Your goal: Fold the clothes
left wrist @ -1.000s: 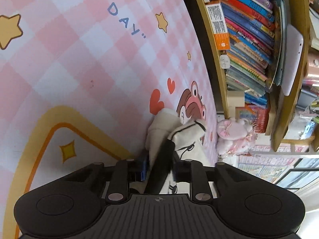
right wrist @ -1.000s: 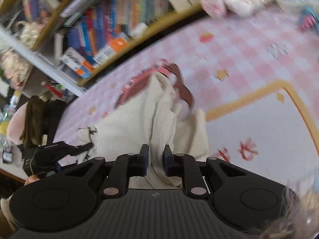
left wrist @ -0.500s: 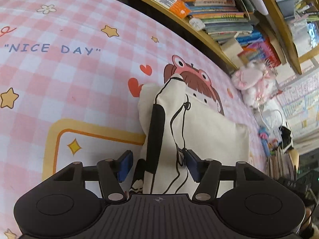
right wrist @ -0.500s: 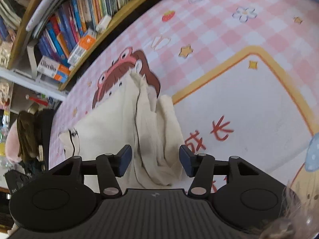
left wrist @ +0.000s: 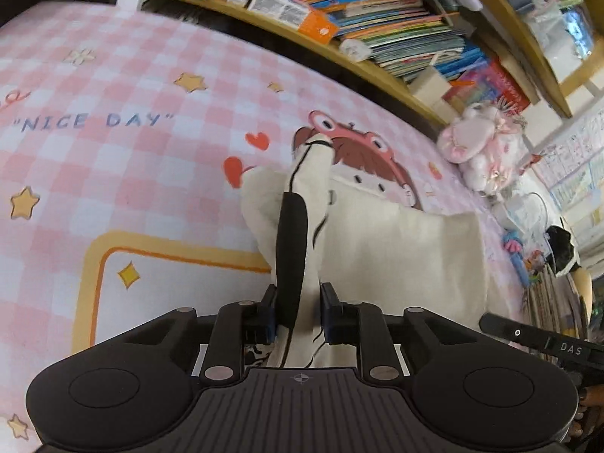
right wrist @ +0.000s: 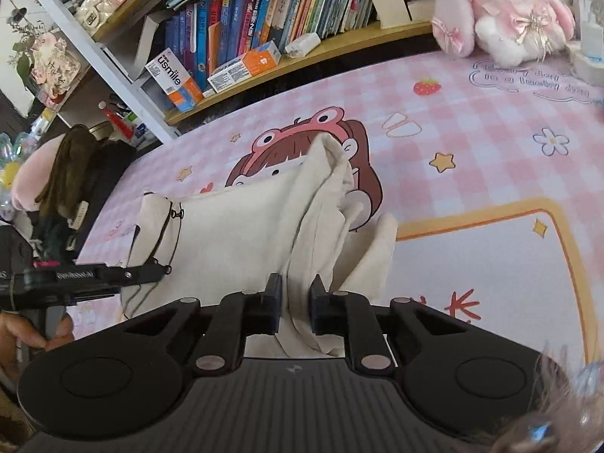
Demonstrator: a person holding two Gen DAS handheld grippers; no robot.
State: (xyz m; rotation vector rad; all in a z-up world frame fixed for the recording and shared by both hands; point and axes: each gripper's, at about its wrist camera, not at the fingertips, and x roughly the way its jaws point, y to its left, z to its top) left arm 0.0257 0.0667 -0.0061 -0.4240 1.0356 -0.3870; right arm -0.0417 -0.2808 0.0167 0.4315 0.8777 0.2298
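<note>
A cream garment (left wrist: 396, 249) with a black band (left wrist: 290, 234) and thin black line drawing lies bunched on the pink checked mat (left wrist: 113, 158). My left gripper (left wrist: 298, 313) has its jaws closing, and the pads press on the garment's black-banded fold. In the right wrist view the same garment (right wrist: 234, 222) stretches across the mat (right wrist: 490, 143). The right gripper (right wrist: 295, 305) is closing too, its pads pinching a gathered cream fold. The left gripper (right wrist: 151, 273) shows at the garment's left corner, and the right gripper (left wrist: 528, 336) at the left view's right edge.
A bookshelf (left wrist: 377, 11) packed with books runs along the mat's far side (right wrist: 245, 30). A pink plush rabbit (right wrist: 502, 26) sits at the far right corner (left wrist: 475, 147). A person's hand (right wrist: 37, 336) holds the left tool. Clutter stands beyond the mat's left end.
Both grippers stood open over the garment half a second ago and now pinch it again. The left view has rolled and risen, showing more of the mat and shelf.
</note>
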